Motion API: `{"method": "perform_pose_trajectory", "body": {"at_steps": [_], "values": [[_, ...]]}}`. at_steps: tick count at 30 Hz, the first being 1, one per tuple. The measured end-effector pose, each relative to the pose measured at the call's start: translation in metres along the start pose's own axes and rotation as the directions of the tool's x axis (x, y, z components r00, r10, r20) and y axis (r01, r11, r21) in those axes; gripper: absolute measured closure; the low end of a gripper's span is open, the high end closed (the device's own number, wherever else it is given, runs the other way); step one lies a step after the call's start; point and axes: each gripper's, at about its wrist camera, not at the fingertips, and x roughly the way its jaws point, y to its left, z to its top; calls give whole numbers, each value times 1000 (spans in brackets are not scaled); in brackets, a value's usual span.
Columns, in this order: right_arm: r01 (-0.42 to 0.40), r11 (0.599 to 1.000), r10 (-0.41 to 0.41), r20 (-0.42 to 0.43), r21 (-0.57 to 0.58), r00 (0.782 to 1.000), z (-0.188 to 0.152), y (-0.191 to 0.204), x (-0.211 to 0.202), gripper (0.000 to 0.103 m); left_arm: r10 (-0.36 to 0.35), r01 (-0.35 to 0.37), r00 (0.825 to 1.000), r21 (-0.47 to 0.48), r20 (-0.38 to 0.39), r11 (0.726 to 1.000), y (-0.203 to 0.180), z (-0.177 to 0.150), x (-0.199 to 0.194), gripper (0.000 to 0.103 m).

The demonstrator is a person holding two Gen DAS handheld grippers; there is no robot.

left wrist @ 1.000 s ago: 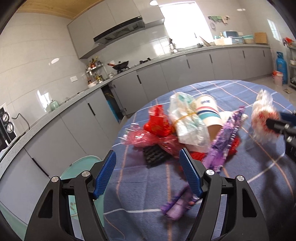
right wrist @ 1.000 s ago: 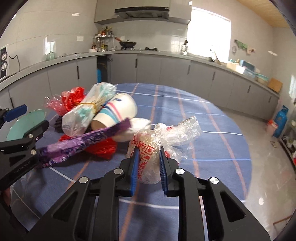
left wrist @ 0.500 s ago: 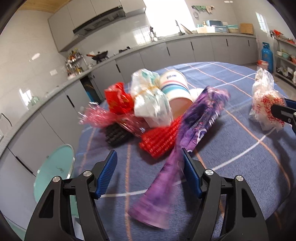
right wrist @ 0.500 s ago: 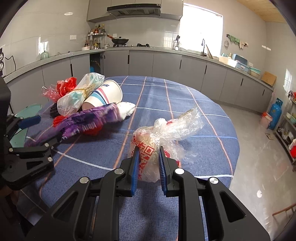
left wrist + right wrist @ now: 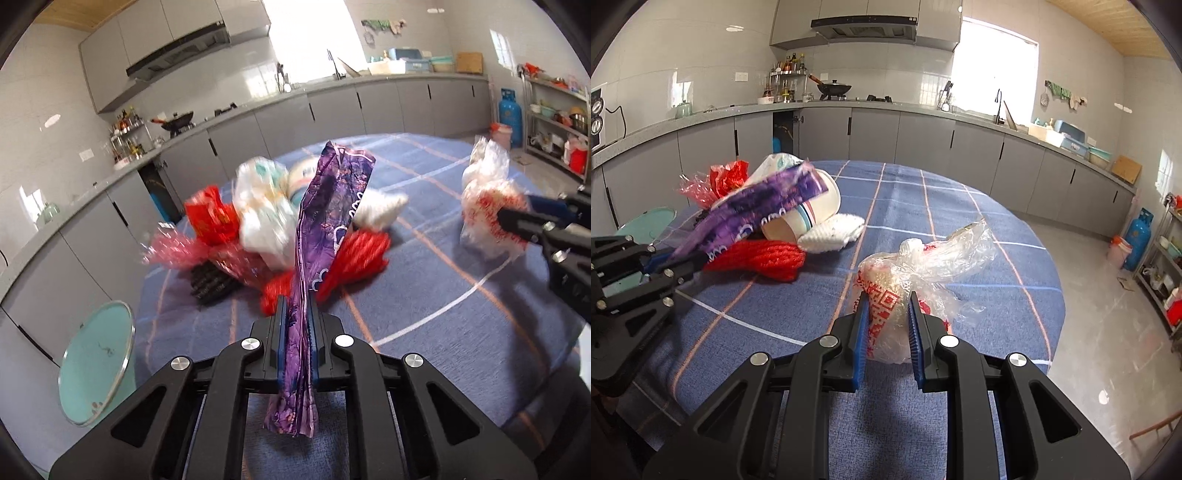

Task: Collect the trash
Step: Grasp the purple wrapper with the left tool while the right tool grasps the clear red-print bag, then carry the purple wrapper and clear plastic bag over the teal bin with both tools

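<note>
My left gripper is shut on a long purple wrapper and holds it up off the blue checked tablecloth; the wrapper also shows in the right wrist view. My right gripper is shut on a clear plastic bag with red print, also seen at the right of the left wrist view. Behind lies a trash pile: paper cup, red knit piece, white cloth, red and pink wrappers, black piece.
A teal glass-topped stool stands left of the table. Grey kitchen cabinets run along the far walls. A blue gas cylinder and a metal shelf stand at the right. The left gripper's body shows at left.
My left gripper has shut on the purple wrapper and lifted it from the pile. My right gripper keeps its hold on the plastic bag and has drawn back slightly.
</note>
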Motion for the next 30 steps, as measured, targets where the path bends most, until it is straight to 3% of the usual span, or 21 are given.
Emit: {"method": "perform_pose_trajectory", "body": {"at_steps": [5, 11, 20, 30], "values": [[-4, 1000, 4, 34, -10, 999, 8, 2, -8, 83, 38, -37, 997, -12, 71, 999, 6, 10, -21, 93], [-44, 998, 46, 77, -38, 996, 25, 13, -15, 83, 136, -131, 985, -49, 110, 990, 27, 18, -35, 93], [-145, 986, 152, 100, -77, 983, 51, 46, -13, 83, 242, -233, 969, -139, 52, 962, 72, 15, -31, 93], [-214, 968, 230, 122, -131, 966, 65, 82, -8, 83, 353, -344, 936, -206, 6, 916, 127, 7, -34, 93]]}}
